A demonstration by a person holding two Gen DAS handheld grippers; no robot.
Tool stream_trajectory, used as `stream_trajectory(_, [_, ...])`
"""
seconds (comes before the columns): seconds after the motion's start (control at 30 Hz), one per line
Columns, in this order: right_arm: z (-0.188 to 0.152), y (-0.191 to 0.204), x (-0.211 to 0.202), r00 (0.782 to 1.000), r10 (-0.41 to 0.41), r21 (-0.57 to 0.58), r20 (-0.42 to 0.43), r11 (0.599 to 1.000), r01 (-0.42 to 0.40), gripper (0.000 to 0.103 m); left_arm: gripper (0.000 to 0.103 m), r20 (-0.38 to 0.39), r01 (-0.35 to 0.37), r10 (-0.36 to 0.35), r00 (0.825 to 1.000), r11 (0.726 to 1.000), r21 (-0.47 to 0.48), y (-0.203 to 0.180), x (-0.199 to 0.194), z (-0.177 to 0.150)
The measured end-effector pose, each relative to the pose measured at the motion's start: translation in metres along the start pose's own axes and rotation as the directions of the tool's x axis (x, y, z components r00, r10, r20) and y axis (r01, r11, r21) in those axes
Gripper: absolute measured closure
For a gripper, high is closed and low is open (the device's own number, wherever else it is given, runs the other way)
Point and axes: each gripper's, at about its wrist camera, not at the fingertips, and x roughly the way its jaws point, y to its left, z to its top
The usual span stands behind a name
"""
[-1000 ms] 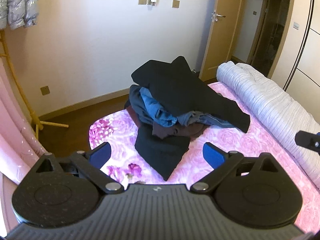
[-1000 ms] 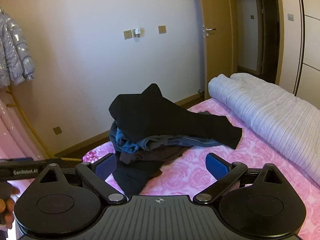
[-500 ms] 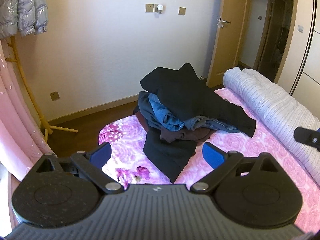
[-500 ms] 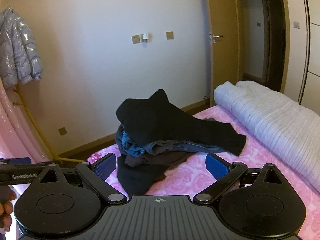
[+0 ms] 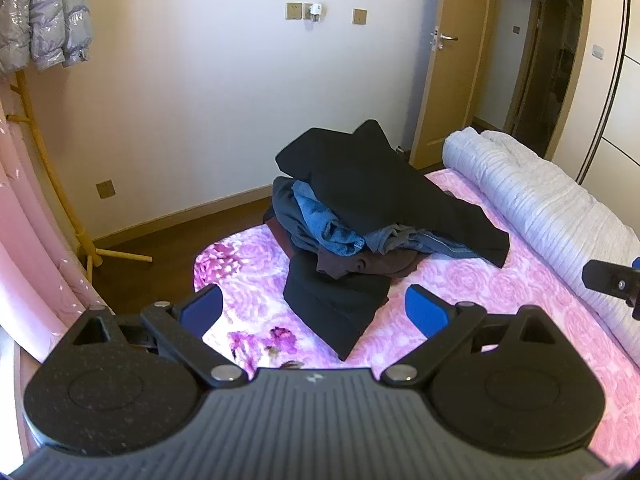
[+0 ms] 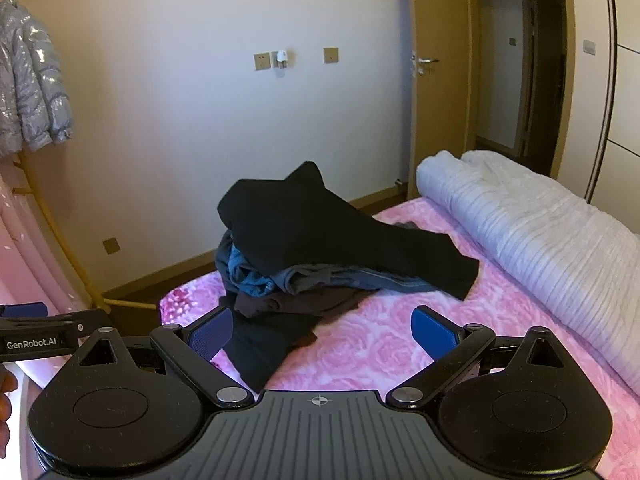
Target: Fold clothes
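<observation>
A heap of unfolded clothes point(image 5: 360, 220) point(image 6: 320, 256) lies on the pink flowered bed point(image 5: 460, 292) point(image 6: 384, 340). A black garment point(image 5: 384, 184) drapes over the top, with blue denim point(image 5: 332, 224), grey and brown pieces under it, and another black piece point(image 5: 336, 304) reaching toward me. My left gripper point(image 5: 314, 312) is open and empty, short of the heap's near edge. My right gripper point(image 6: 322, 330) is open and empty too, over the near black piece. Part of the right gripper shows at the right edge of the left wrist view point(image 5: 612, 280).
A rolled white quilt point(image 5: 552, 216) point(image 6: 540, 240) lies along the bed's right side. Pink curtains point(image 5: 28, 248) and a yellow coat stand point(image 5: 60, 192) with a silver jacket point(image 5: 44, 12) are at the left. A wooden door point(image 5: 444, 60) and a wardrobe stand behind the bed.
Both cameras have shifted slightly, so the clothes heap sits a bit further right and lower in view. Both grippers have stayed open and empty.
</observation>
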Motion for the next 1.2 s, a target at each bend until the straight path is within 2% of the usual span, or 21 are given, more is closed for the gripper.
stream_trajectory(1.2, [-0.0068, 0.0049, 0.0078, 0.999, 0.044, 0.011, -0.015, 0.999, -0.044, 0.005, 0.007, -0.006, -0.013, 0.013, 1.0, 1.0, 0.0, 0.0028, -0.0015, -0.0055])
